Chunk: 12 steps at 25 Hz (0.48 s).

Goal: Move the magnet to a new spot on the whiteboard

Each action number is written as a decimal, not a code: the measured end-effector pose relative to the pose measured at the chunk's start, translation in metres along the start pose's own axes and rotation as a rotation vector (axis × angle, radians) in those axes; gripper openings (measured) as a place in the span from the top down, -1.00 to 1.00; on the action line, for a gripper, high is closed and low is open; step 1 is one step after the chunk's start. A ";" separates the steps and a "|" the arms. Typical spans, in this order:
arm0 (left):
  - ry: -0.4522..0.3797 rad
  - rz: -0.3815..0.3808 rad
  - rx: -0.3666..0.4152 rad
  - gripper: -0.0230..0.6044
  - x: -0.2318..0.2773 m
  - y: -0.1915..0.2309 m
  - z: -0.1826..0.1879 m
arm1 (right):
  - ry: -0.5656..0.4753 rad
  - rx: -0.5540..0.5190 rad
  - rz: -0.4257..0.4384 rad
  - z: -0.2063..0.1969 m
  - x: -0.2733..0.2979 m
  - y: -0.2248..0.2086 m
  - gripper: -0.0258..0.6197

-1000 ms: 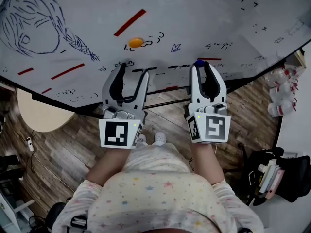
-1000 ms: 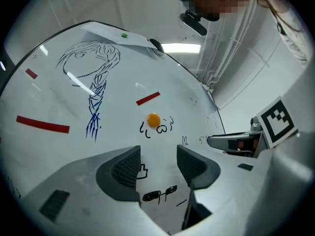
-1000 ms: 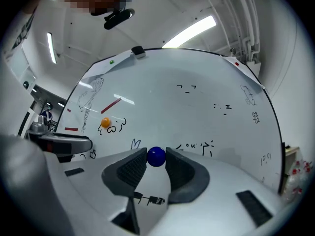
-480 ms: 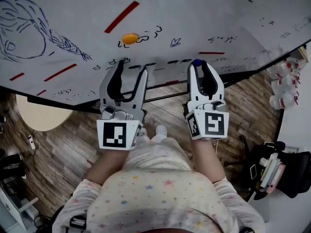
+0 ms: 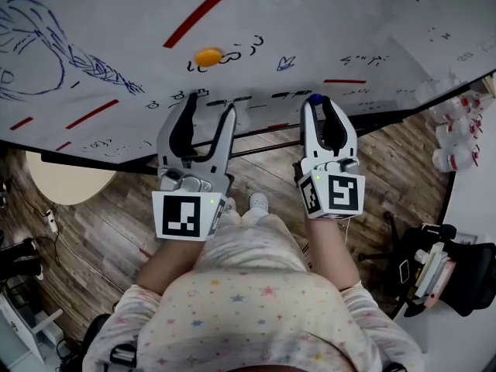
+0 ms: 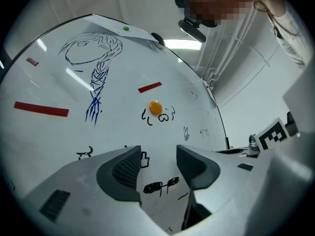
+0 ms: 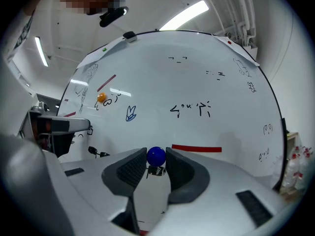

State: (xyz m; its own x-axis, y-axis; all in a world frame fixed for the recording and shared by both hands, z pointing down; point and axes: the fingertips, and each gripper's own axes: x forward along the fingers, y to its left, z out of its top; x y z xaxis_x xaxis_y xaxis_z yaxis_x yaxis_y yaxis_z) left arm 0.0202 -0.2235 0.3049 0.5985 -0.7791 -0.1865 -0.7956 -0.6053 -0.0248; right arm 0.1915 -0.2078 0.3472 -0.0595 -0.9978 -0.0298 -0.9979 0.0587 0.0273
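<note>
Board: the whiteboard (image 5: 325,29) fills the top of the head view from 9 to 3 o'clock and carries small pen scribbles.
Far left: a blue pen sketch (image 5: 54,45) of a head with a braid sits at 10 o'clock, cut off by the left edge.
Floor: a wood-plank floor (image 5: 101,231) shows below the board's lower rim. A round pale tabletop (image 5: 58,184) at 9 o'clock is partly covered by the board.
Red strips (image 5: 194,19): several lie on the board, the longest at 11 o'clock and slanted.
Left gripper (image 5: 211,107): its jaws are spread wide with nothing between them, only the written-on board behind.
Orange magnet (image 5: 208,56): it sticks to the board at 12 o'clock from the left gripper, well apart from its tips.
Right gripper (image 5: 316,103): its jaws are clamped on the blue magnet (image 5: 315,98), held at the very tips.
Magnet's place: it is in front of the board's lower part, with a short red strip at its 1 o'clock.
Right side: white bottles (image 5: 453,138) stand at 3 o'clock and a dark bag (image 5: 446,273) at 4 o'clock.
Hard to tell: whether the blue magnet touches the board, what the scribbles say, and what the bag holds.
</note>
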 end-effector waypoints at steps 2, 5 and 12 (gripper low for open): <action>0.002 0.001 0.004 0.27 0.000 0.001 -0.001 | 0.003 0.003 -0.004 -0.004 0.001 -0.002 0.55; 0.007 0.003 0.004 0.27 0.000 0.001 -0.003 | 0.003 0.009 -0.012 -0.009 0.002 -0.005 0.55; 0.021 0.017 0.002 0.27 -0.002 0.005 -0.007 | 0.006 0.025 -0.013 -0.019 0.008 -0.007 0.55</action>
State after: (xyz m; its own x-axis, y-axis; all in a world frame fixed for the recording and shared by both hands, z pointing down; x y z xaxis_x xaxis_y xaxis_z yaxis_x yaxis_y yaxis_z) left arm 0.0155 -0.2257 0.3123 0.5865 -0.7927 -0.1659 -0.8060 -0.5914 -0.0239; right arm 0.1983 -0.2169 0.3658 -0.0465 -0.9986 -0.0236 -0.9989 0.0465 0.0019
